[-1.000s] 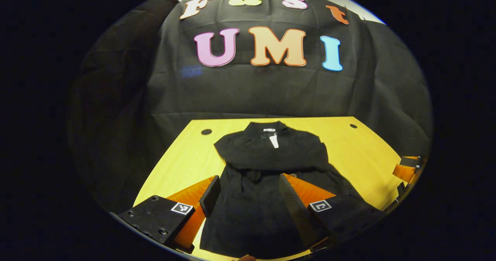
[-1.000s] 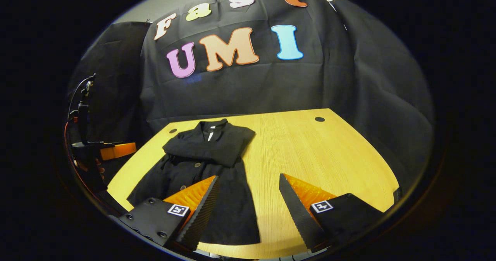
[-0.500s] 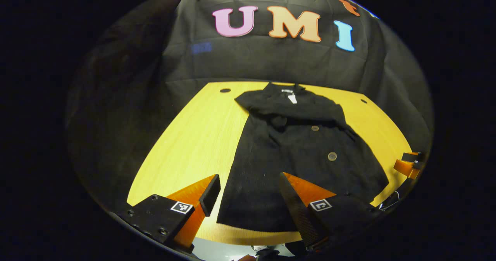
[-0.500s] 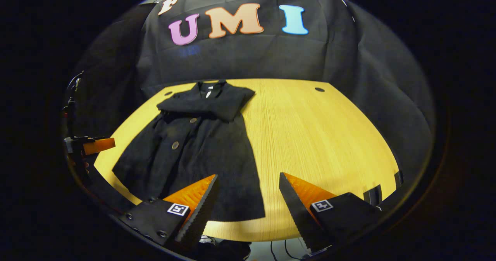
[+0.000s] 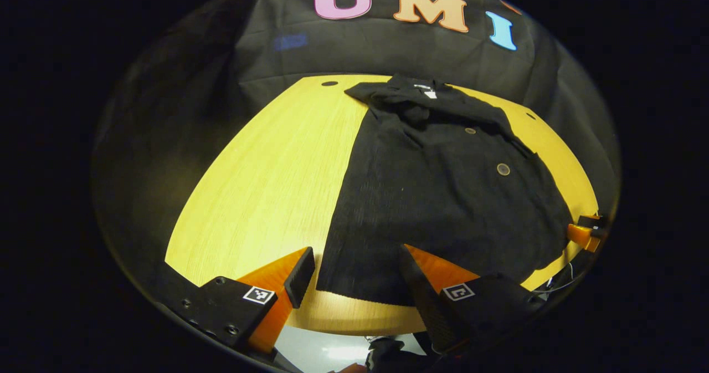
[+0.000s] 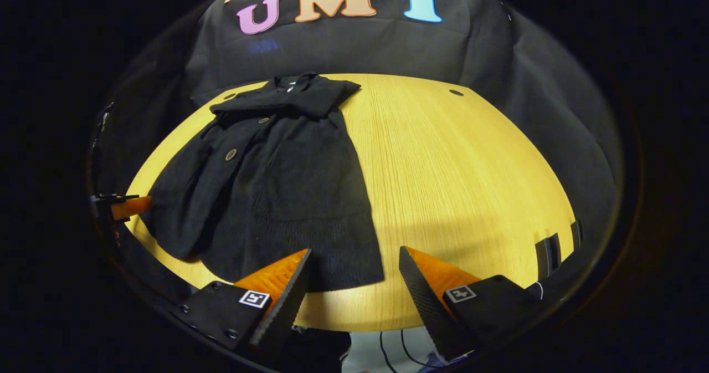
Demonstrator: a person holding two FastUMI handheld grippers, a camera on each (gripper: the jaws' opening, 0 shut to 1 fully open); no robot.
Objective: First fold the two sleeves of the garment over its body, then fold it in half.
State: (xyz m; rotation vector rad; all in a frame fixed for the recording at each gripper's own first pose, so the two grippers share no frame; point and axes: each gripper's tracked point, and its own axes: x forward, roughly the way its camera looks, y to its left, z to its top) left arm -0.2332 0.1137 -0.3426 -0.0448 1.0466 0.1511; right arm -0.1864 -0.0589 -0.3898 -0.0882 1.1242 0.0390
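Hovering spread and empty above the near hem, the left gripper (image 5: pixel 354 267) and right gripper (image 6: pixel 354 267) frame its corners, seemingly ready to halve the garment (image 6: pixel 277 173) lying sleeves-folded on the table (image 6: pixel 454 173).

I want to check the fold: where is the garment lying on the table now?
The black garment lies flat on the left part of the wooden table in the right gripper view, collar toward the booth wall, hem near the front edge.
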